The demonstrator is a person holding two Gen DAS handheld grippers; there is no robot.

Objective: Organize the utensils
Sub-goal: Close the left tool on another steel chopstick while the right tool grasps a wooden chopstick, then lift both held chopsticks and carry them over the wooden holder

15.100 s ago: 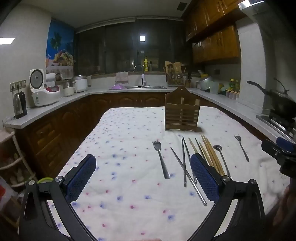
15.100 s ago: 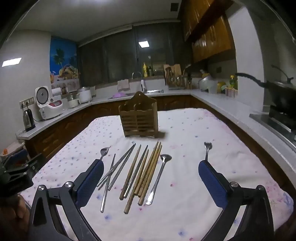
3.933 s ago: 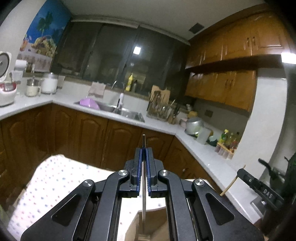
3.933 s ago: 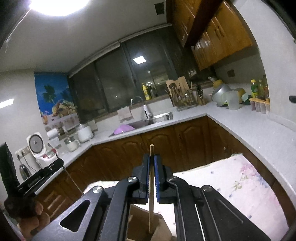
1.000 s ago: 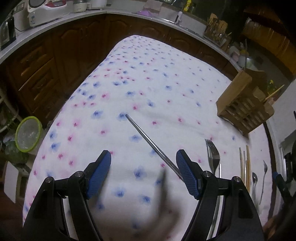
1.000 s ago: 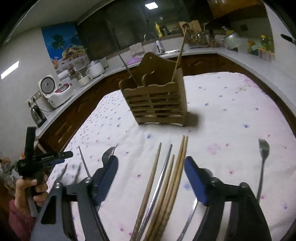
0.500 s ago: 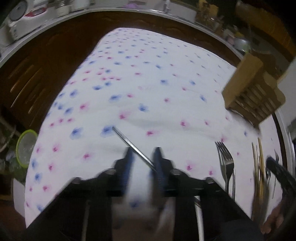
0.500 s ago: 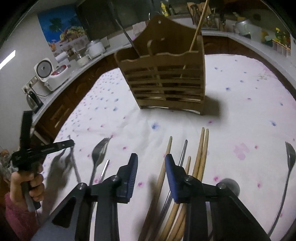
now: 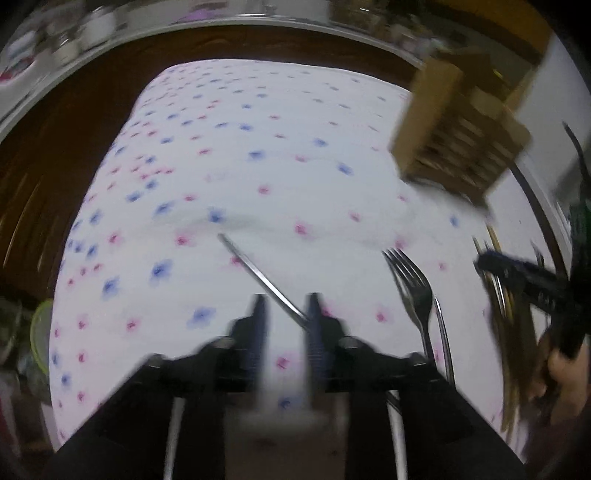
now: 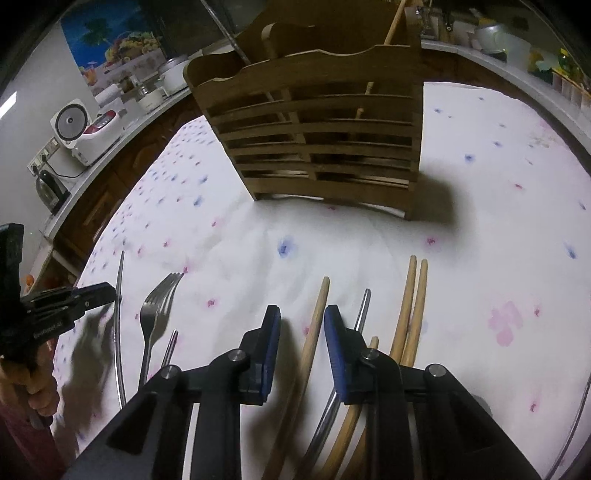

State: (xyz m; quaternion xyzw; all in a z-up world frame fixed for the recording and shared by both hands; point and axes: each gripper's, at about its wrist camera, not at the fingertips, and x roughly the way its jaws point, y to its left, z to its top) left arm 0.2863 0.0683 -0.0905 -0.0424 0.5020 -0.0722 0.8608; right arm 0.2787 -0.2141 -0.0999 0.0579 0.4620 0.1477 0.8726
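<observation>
The left gripper [image 9: 284, 310] hangs low over the table [image 9: 258, 147], which is spread with a white cloth dotted with pink and blue flowers. Its fingers [image 9: 258, 314] stand a narrow gap apart, and a steel chopstick [image 9: 258, 275] lies on the cloth running slantwise into that gap, its near end against the right-hand finger; the view is blurred, so whether the fingers already touch it I cannot tell. Just to the right of this gripper lies a fork [image 9: 413, 280], tines pointing toward the far edge, with another steel chopstick [image 9: 443, 339] close along its handle.

The right gripper [image 10: 302, 325] is low over the near middle of the table, fingers [image 10: 271, 339] narrowly apart, not yet pressed on anything. A wooden chopstick [image 10: 317, 317] lies in the gap between them, its tip pointing to the holder. Right of it lie a steel chopstick [image 10: 362, 310] and a pair of wooden chopsticks [image 10: 412, 299] side by side and touching.

The wooden slatted holder [image 10: 321, 140] stands upright toward the far side of the table. A steel chopstick [image 10: 225, 31] leans out of its left compartment, and a wooden one [image 10: 395, 18] stands in the right compartment.

Beyond the table's left edge, a counter carries a rice cooker [image 10: 88, 129] and a kettle [image 10: 50, 188].
</observation>
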